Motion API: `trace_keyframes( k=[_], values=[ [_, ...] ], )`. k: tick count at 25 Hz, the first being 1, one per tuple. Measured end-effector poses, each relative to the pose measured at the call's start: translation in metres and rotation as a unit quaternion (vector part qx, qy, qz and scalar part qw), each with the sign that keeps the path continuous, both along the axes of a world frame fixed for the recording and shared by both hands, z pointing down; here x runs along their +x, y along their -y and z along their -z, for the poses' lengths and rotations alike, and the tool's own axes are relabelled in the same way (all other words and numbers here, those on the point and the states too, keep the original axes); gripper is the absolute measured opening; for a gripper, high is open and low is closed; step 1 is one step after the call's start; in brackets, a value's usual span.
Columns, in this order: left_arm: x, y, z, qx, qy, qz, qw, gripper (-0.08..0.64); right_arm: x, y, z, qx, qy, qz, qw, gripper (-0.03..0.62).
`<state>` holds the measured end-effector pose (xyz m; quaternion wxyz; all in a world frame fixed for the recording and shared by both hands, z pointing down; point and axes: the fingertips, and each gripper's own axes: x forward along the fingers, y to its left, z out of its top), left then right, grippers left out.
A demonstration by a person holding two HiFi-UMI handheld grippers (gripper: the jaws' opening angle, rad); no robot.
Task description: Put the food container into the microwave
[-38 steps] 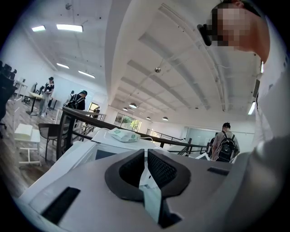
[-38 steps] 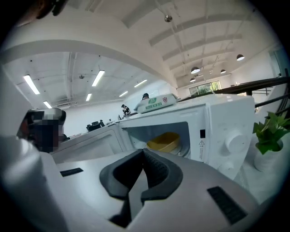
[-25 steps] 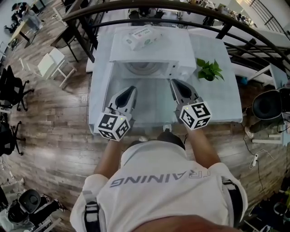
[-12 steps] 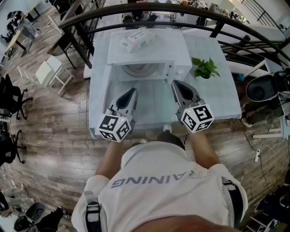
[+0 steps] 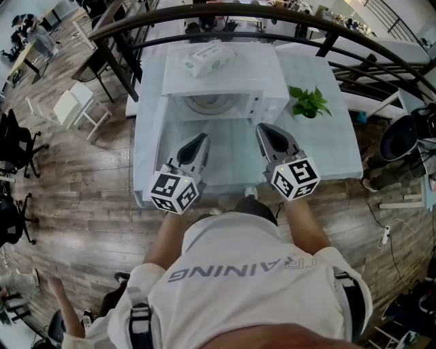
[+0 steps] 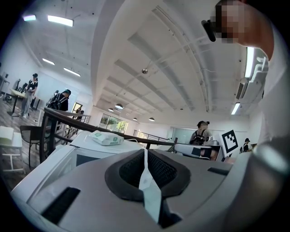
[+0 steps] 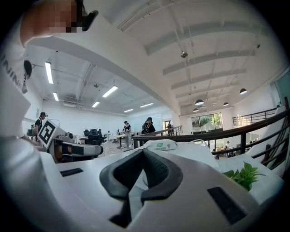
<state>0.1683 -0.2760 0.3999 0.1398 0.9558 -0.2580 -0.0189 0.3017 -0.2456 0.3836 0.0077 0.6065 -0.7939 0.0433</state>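
Note:
The white microwave (image 5: 221,75) stands on the white table (image 5: 340,150) with its cavity open toward me, and the round turntable (image 5: 208,104) shows inside. Its door (image 5: 157,136) hangs open on the left. No food container shows in any view. My left gripper (image 5: 198,140) hovers over the table in front of the cavity, shut and holding nothing. My right gripper (image 5: 263,129) hovers beside it, also shut and empty. In the left gripper view the jaws of the left gripper (image 6: 145,156) meet below the microwave (image 6: 81,154). The right gripper (image 7: 142,158) looks the same in its own view.
A packet of wipes (image 5: 208,58) lies on top of the microwave. A small green plant (image 5: 308,102) stands on the table to its right. A dark curved railing (image 5: 272,15) runs behind the table. Chairs (image 5: 78,102) stand on the wooden floor at left.
Both grippers stay in almost the same place before the microwave, still shut. The head view has shifted slightly. A person's arm has come into view at the bottom left.

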Motion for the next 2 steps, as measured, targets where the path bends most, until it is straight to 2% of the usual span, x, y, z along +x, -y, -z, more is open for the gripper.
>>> trace_keyframes(
  k=[2],
  values=[
    [0.0001, 0.0006, -0.0006, -0.002, 0.0, 0.0, 1.0, 0.049, -0.0007, 0.0009, -0.0006, -0.001, 0.0, 0.003, 1.0, 0.023]
  ],
)
